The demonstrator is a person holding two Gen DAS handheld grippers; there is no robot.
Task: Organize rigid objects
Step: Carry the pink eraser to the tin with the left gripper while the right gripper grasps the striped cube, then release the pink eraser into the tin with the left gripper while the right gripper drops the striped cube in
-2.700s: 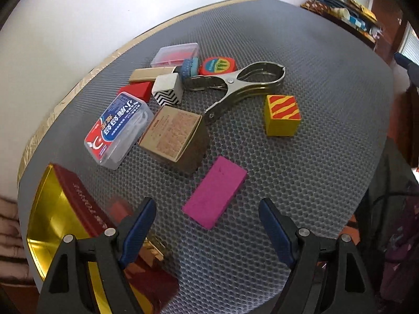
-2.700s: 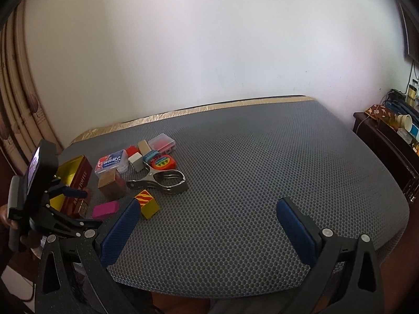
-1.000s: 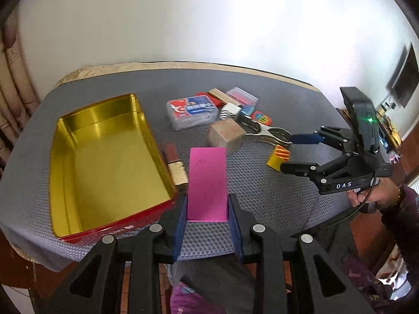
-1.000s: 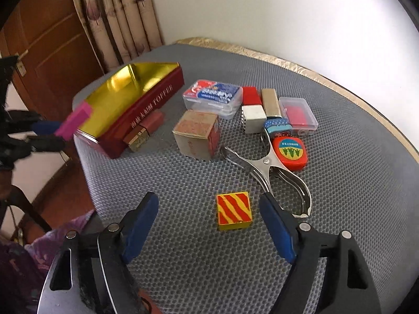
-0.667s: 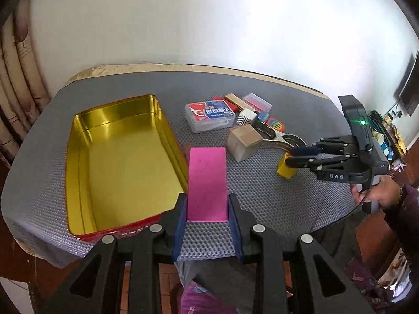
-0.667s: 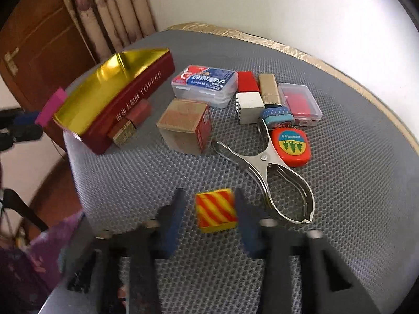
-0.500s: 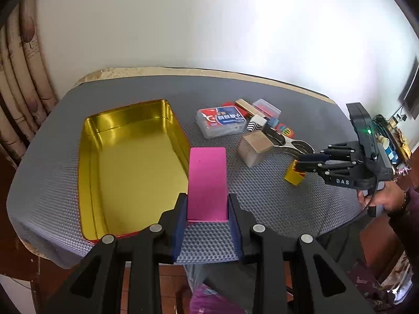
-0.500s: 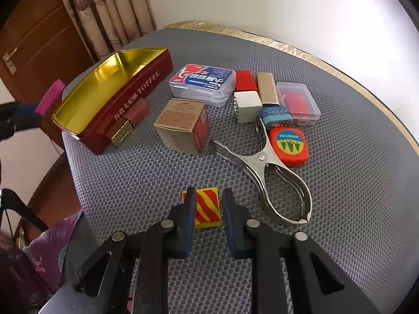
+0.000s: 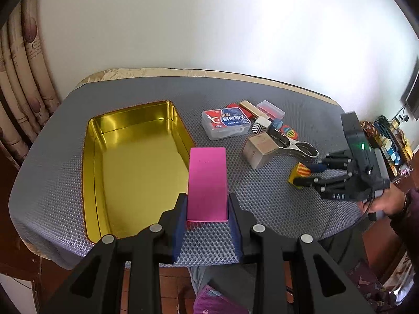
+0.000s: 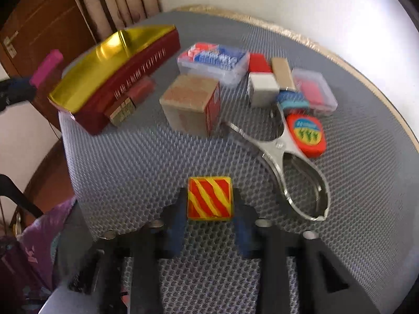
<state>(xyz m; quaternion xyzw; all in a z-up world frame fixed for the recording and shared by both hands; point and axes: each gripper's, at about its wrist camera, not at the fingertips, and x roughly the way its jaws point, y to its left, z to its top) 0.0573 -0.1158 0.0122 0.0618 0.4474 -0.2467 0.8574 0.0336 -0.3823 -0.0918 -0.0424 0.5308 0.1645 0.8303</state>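
A pink block [image 9: 207, 183] is clamped upright in my left gripper [image 9: 207, 209], which is shut on it above the near edge of the open gold tin [image 9: 136, 162]. That block [image 10: 47, 66] and the tin [image 10: 125, 78] also show at the left of the right wrist view. A red-and-yellow striped cube [image 10: 209, 198] rests on the grey mat. My right gripper [image 10: 209, 202] straddles it, both blue pads against its sides while the jaws are opening slightly. From the left wrist view the right gripper [image 9: 306, 174] reaches the cube [image 9: 299, 174] from the right.
Behind the cube lie a metal clamp [image 10: 288, 157], a cardboard box [image 10: 191, 102], a labelled clear case [image 10: 212, 61], a round red tape measure [image 10: 307, 134] and several small blocks. A brown-gold block [image 10: 128, 99] leans on the tin's wall. A person's hand [image 9: 385, 204] holds the right gripper.
The right gripper's jaws came in from wide apart, and it sank and moved forward until the striped cube sat between its pads. The left gripper kept the pink block and drifted slightly.
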